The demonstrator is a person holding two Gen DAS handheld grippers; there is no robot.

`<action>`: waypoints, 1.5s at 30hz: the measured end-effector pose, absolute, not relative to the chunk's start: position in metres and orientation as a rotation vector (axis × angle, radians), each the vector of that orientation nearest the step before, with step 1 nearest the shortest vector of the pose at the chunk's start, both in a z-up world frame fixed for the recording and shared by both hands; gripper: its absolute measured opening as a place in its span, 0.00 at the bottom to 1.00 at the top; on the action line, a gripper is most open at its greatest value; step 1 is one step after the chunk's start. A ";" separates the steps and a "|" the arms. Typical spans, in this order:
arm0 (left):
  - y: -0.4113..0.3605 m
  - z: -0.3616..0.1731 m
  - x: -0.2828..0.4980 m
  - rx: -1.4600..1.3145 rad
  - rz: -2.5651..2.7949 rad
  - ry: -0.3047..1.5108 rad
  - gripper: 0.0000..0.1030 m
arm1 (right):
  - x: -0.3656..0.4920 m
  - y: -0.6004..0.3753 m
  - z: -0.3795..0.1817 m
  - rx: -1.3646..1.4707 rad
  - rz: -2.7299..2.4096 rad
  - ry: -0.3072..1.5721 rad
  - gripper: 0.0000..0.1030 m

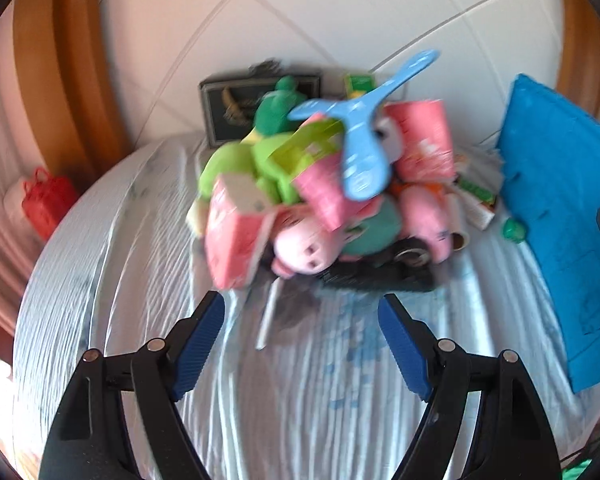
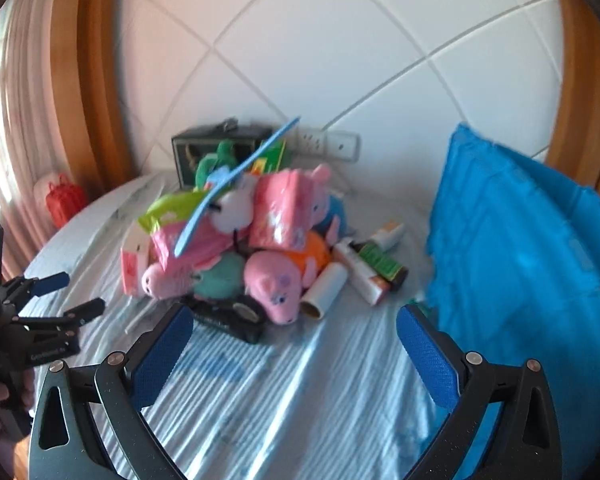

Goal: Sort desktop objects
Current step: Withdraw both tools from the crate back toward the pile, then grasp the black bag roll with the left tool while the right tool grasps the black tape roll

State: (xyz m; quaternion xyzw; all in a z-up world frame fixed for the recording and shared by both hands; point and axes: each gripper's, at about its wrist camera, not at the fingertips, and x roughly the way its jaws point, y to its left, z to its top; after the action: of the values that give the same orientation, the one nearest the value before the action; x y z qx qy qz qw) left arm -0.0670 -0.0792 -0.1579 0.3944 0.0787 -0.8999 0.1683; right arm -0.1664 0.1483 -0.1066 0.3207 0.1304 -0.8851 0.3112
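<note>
A heap of toys and packets lies in the middle of a round table with a striped cloth (image 1: pixel 300 380). On top rests a blue three-bladed boomerang (image 1: pixel 360 136) (image 2: pixel 228 196). Under it are pink plush pigs (image 1: pixel 300 248) (image 2: pixel 274 284), pink packets (image 1: pixel 236 232) (image 2: pixel 280 212), a green plush (image 1: pixel 236 160) and a black toy (image 1: pixel 380 272) (image 2: pixel 232 316). My left gripper (image 1: pixel 302 304) hangs open just short of the heap, holding nothing; the right wrist view shows it at the left (image 2: pixel 82 291). My right gripper (image 2: pixel 296 314) is open and empty, close in front of the heap.
A big blue bag (image 1: pixel 560 220) (image 2: pixel 520 260) stands at the table's right. A cardboard roll (image 2: pixel 326 290) and tubes (image 2: pixel 376 268) lie beside the heap. A dark box (image 2: pixel 188 156) leans on the tiled wall. A red thing (image 1: pixel 44 204) sits at the far left.
</note>
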 end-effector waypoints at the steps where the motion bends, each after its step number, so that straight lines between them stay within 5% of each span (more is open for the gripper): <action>1: -0.086 -0.165 -0.067 1.139 -2.536 0.237 0.77 | -0.172 0.142 -0.116 0.875 -2.327 0.352 1.00; 15: -0.052 -0.231 -0.176 1.367 -2.636 0.158 0.77 | -0.255 0.118 -0.215 1.208 -2.245 0.332 1.00; 20: -0.046 -0.249 -0.208 1.408 -2.576 -0.044 0.77 | -0.272 0.118 -0.237 1.275 -2.235 0.344 0.79; 23: -0.053 -0.264 -0.209 1.586 -2.550 0.147 0.76 | -0.280 0.121 -0.247 1.309 -2.237 0.344 0.69; 25: -0.057 -0.268 -0.200 1.560 -2.553 0.254 0.76 | -0.284 0.118 -0.255 1.334 -2.218 0.340 0.50; 33: -0.077 -0.269 -0.188 1.504 -2.475 0.316 0.76 | -0.298 0.068 -0.302 1.338 -2.100 0.354 0.48; 37: -0.087 -0.266 -0.175 1.471 -2.424 0.383 0.76 | -0.289 0.048 -0.323 1.378 -1.998 0.376 0.34; 45: -0.086 -0.262 -0.164 1.429 -2.358 0.427 0.76 | -0.212 0.025 -0.323 1.312 -1.708 0.362 0.34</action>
State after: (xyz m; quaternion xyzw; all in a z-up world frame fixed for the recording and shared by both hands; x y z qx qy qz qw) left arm -0.1644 -0.0856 -0.2619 0.5041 0.1507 -0.8322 0.1749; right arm -0.2122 0.0249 -0.3231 0.5331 0.1472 -0.6940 0.4609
